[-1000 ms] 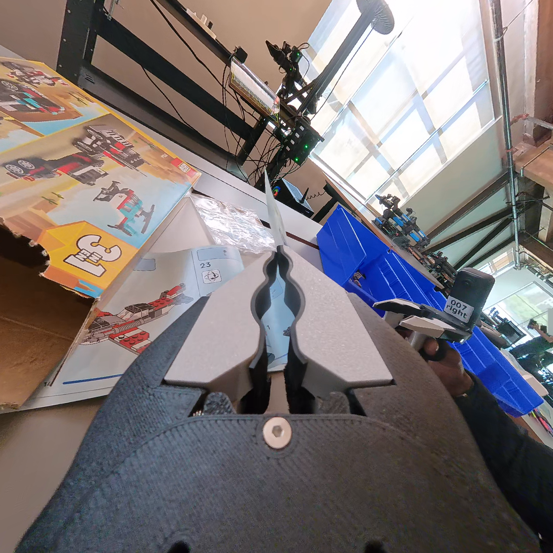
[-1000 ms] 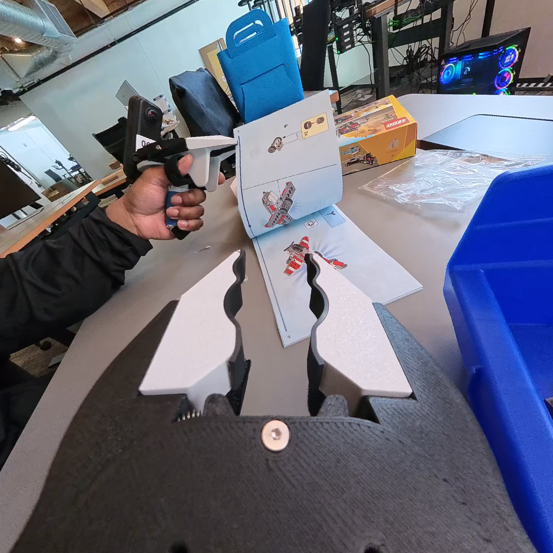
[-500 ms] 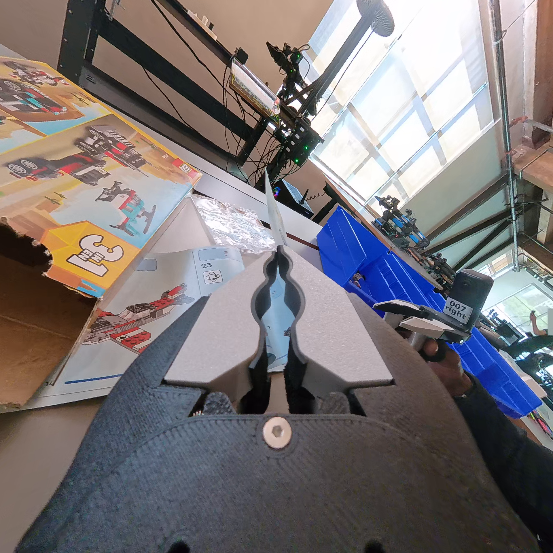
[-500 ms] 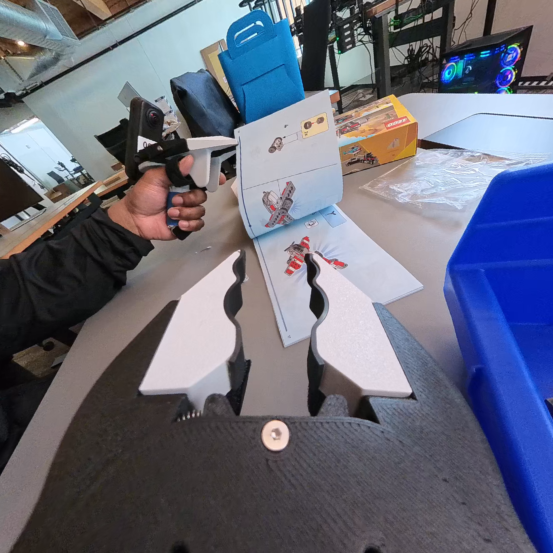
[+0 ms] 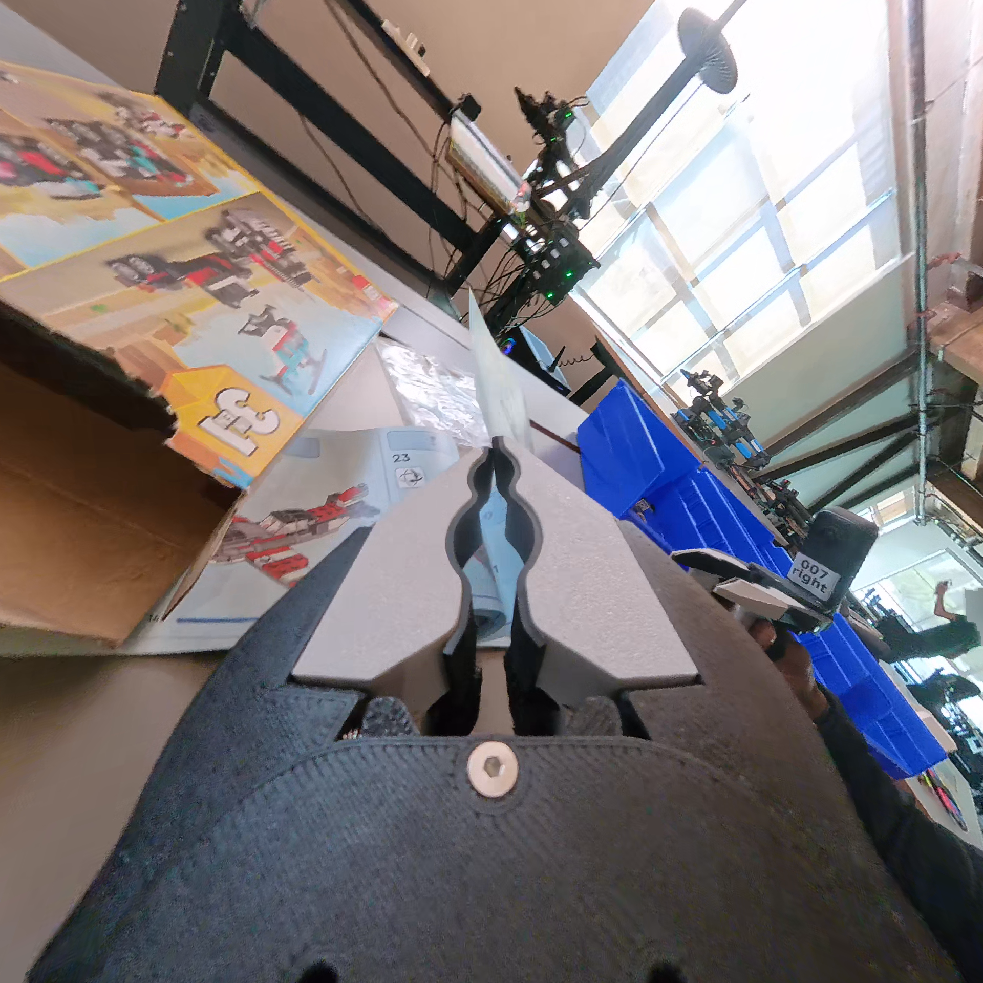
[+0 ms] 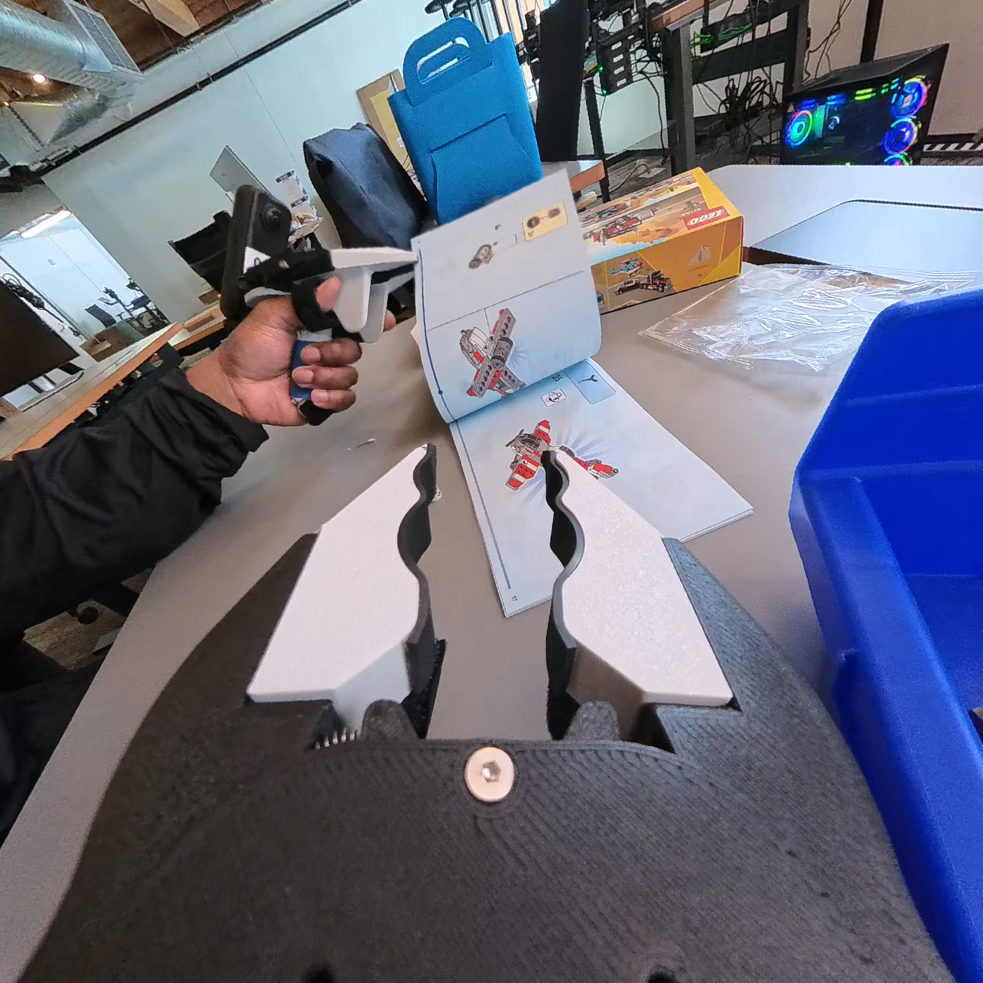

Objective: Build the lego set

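Little has moved: left tool (image 6: 412, 255) stays clamped on the lifted booklet page (image 6: 510, 298). Right tool (image 6: 489, 463), fingers apart, hovers over grey desk (image 6: 744, 415) between booklet and blue bin (image 6: 904, 532).

1. We find a white printed sticker (image 5: 814, 572) on the black camera (image 5: 843, 534), at 3 o'clock.
2. We see a red brand logo (image 6: 705, 217) on the yellow box (image 6: 659, 250), at 1 o'clock.
3. We spot small step numbers (image 6: 556, 376) on the open booklet (image 6: 627, 478), near centre.

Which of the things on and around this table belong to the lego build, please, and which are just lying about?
Job in hand:
- instruction booklet, page pinched by left gripper
- lego box
- blue parts bin
- right gripper, open

Lying about:
- empty plastic bag
- blue felt bag
- computer tower
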Motion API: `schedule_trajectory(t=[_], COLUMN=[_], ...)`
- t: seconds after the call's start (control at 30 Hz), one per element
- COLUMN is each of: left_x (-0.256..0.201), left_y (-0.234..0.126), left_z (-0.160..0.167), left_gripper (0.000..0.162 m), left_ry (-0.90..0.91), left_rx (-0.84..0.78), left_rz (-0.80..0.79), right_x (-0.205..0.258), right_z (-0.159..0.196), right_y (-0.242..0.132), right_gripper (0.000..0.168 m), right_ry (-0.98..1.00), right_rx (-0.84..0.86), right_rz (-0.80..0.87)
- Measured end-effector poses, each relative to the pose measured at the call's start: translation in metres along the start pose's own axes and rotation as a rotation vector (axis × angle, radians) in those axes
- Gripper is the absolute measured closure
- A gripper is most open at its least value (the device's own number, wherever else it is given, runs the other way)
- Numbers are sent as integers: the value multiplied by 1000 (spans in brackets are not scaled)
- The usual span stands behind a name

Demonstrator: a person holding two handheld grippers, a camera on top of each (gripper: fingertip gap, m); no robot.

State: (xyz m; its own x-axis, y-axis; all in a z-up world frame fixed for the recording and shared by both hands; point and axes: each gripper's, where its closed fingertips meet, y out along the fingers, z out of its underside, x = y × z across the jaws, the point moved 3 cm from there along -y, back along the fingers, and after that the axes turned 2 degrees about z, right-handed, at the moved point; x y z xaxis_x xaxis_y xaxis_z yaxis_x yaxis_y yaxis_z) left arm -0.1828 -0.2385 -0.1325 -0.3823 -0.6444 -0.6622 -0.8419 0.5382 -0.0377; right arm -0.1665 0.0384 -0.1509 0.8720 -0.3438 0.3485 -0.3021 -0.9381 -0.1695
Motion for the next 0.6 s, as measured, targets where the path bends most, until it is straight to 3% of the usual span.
schedule_trajectory(t=[0.37,0.6], left_x=[26,46], left_y=[-14,-37], left_z=[37,45], left_gripper=[161,162], left_ry=[-194,-276], left_rx=[185,151], left_rz=[-243,-319], right_x=[0,1], right_z=[0,0], right_y=[0,0], right_gripper=[126,126], right_ry=[-2,-4], right_rx=[0,4], right_rz=[-1,-2])
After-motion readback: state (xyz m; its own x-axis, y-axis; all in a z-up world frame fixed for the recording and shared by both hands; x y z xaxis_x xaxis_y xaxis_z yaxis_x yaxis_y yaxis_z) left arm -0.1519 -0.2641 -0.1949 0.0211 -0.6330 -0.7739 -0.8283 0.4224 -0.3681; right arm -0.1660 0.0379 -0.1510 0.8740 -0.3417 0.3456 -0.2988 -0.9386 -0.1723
